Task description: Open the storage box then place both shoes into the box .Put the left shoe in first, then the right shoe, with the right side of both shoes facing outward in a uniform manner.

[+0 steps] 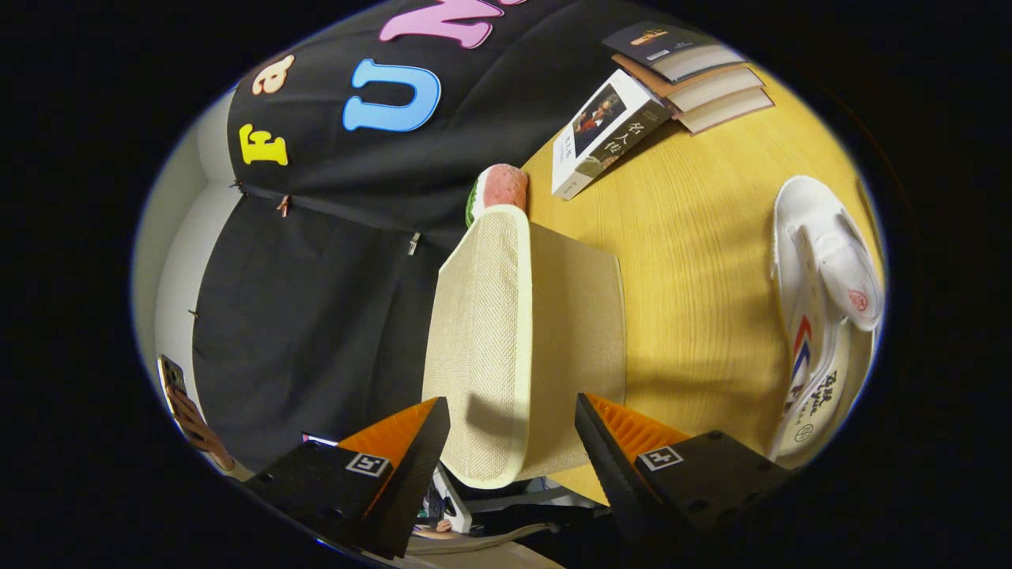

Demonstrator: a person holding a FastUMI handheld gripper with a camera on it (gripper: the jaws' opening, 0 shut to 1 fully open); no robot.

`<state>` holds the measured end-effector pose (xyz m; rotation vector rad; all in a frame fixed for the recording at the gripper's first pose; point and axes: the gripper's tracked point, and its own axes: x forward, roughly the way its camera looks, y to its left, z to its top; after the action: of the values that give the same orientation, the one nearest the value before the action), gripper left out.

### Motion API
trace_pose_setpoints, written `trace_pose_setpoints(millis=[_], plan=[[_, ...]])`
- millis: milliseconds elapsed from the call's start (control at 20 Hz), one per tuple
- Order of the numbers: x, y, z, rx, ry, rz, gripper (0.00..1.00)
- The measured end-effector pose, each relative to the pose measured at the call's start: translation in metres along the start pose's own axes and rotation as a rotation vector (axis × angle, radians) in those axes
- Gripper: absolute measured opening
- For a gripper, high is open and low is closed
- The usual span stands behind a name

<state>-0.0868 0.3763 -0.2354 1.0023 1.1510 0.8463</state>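
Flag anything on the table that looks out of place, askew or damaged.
Nothing looks damaged or spilled. The open gripper has its fingers either side of the woven box. One book lies askew, leaning off the neat stack of books. The white shoe lies on the table beyond the right finger, outside the box.

Bright, even light falls on the sharp wooden table point(688, 237), with soft shadows and strong fisheye bending toward the edges.

A beige woven storage box point(506, 340), lid shut, sits on the table, white shoes point(822, 308) well apart beside it.
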Motion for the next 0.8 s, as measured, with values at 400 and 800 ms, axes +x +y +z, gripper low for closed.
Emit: trace_pose_setpoints(millis=[400,800], plan=[[-0.003,0.013,0.003,0.104,-0.007,0.054,0.21],[-0.016,0.083,0.011,-0.069,-0.079,0.067,0.05]])
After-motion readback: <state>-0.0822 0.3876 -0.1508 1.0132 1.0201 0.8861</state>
